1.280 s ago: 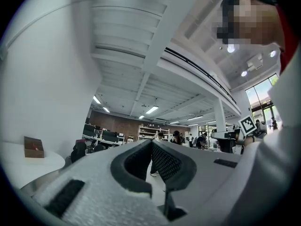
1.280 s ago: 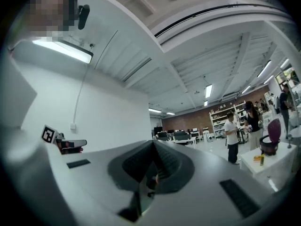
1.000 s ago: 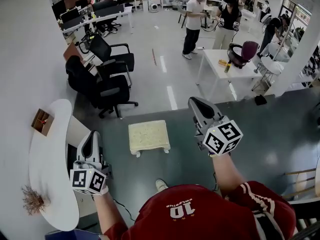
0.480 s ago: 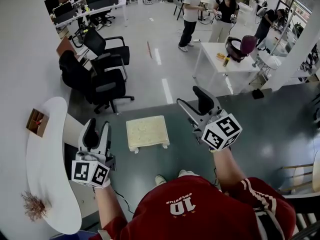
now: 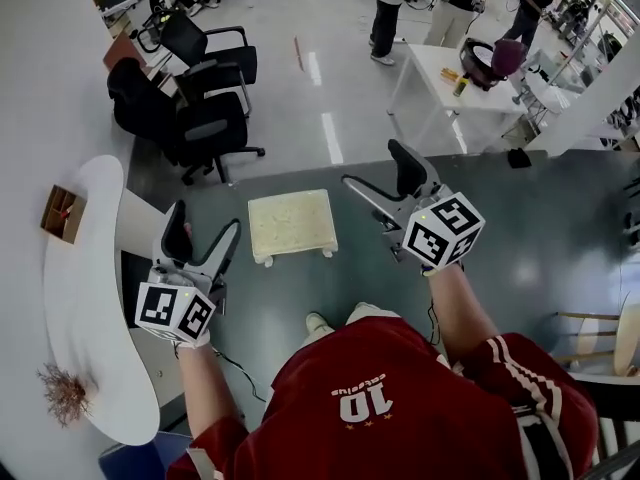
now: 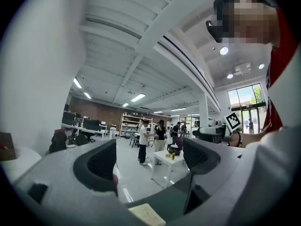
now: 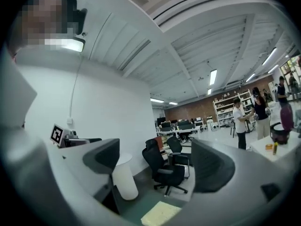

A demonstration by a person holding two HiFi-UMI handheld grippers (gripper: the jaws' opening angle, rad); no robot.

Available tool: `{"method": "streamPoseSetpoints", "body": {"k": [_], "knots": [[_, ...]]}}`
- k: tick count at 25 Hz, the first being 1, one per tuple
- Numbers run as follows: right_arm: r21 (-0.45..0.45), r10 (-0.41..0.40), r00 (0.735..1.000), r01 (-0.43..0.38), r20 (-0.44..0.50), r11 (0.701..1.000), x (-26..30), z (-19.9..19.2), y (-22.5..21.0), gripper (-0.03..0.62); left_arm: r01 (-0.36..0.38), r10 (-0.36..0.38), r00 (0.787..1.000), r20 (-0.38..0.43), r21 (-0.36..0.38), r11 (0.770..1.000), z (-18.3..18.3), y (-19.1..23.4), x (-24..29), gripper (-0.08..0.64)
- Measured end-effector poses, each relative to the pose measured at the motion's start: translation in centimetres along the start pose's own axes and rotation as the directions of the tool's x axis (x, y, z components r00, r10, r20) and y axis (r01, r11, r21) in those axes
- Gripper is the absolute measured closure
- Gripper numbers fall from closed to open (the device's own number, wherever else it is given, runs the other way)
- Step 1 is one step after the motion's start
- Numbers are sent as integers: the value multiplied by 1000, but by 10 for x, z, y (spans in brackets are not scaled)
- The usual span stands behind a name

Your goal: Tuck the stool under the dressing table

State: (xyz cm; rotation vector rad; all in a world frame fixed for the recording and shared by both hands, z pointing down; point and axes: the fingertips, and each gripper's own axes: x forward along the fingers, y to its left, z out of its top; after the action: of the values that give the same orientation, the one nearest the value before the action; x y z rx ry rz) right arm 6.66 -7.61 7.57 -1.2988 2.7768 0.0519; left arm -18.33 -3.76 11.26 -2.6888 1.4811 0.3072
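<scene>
The stool [image 5: 291,224], a cream cushion on short white legs, stands on the dark green floor in front of me. The white curved dressing table [image 5: 85,298] is to its left. My left gripper [image 5: 203,243] hangs between table and stool, jaws spread, nothing between them. My right gripper [image 5: 385,180] hovers to the right of the stool, also spread and empty. Both pairs of jaws have just been opening. A corner of the stool [image 6: 146,214] shows low between the left gripper [image 6: 150,161] jaws. The stool [image 7: 162,214] also shows below the right gripper [image 7: 160,161].
Black office chairs [image 5: 190,118] stand beyond the dressing table. A white table [image 5: 455,83] with items and people [image 5: 390,8] is farther back. A wooden box [image 5: 62,213] and dried twigs [image 5: 62,393] sit on the dressing table. The table's white pedestal [image 7: 124,178] stands left of the stool.
Both grippers went from shut to wide open. Both hands have come lower beside the stool. The stool itself stays where it was on the floor.
</scene>
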Motion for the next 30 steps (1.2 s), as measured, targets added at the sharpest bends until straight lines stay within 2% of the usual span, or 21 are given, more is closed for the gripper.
{"method": "streamPoseSetpoints", "body": {"k": [5, 14, 18, 24, 27, 30], "knots": [[55, -5, 993, 12, -121, 998, 13, -66, -5, 140, -16, 11, 996, -87, -58, 998, -56, 23, -2, 117], [125, 35, 953, 3, -300, 992, 48, -175, -35, 143, -39, 12, 974, -227, -114, 993, -155, 59, 20, 117], [177, 60, 928, 6, -368, 984, 70, -226, -63, 144, -25, -21, 946, -323, -136, 990, -211, 76, 46, 95], [270, 126, 883, 1, -452, 963, 119, -311, -112, 144, -32, -70, 896, -439, -222, 975, -310, 119, 91, 84], [312, 164, 848, 1, -504, 950, 141, -359, -130, 152, -70, -80, 875, -478, -287, 955, -357, 143, 108, 84], [334, 184, 800, 22, -571, 942, 153, -410, -147, 149, -88, -101, 847, -522, -326, 941, -402, 162, 122, 84]]}}
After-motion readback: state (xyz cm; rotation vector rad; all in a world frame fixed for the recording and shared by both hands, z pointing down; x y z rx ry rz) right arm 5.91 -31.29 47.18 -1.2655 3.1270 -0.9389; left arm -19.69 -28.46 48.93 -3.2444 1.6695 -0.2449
